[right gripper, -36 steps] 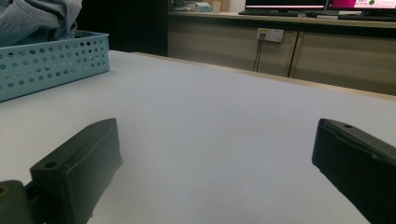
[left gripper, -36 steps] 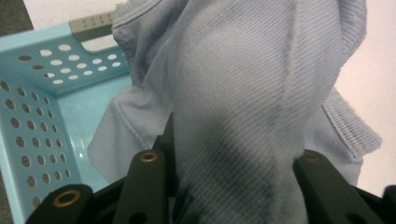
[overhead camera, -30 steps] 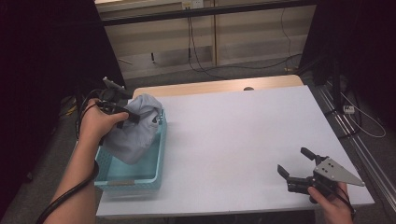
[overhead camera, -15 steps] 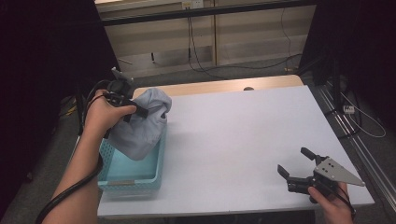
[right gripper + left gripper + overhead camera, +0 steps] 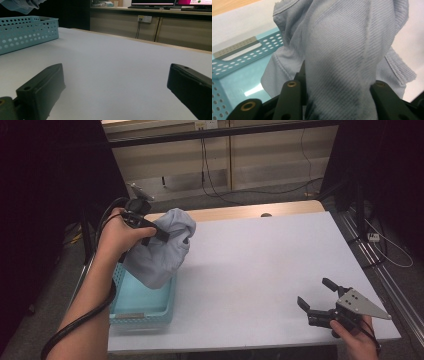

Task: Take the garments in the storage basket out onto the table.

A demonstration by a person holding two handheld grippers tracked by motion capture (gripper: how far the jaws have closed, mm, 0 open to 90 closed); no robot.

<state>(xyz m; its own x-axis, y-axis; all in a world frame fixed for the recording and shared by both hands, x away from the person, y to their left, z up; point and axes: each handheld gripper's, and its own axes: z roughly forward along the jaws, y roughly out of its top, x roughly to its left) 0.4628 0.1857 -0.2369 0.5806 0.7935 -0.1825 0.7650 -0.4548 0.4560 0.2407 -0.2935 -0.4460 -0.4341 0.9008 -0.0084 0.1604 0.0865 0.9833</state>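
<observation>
Grey cloth [image 5: 162, 247] higher now, above turquoise basket [image 5: 145, 307].

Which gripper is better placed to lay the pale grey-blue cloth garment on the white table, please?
Left: the left gripper already clamps the pale grey-blue cloth garment above the turquoise perforated plastic basket. The right gripper rests open and empty.

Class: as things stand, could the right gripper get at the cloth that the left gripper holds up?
Probably yes. The right gripper sits open at the table's near right edge, and only bare tabletop lies between it and the cloth, which the left gripper holds over the basket.
</observation>
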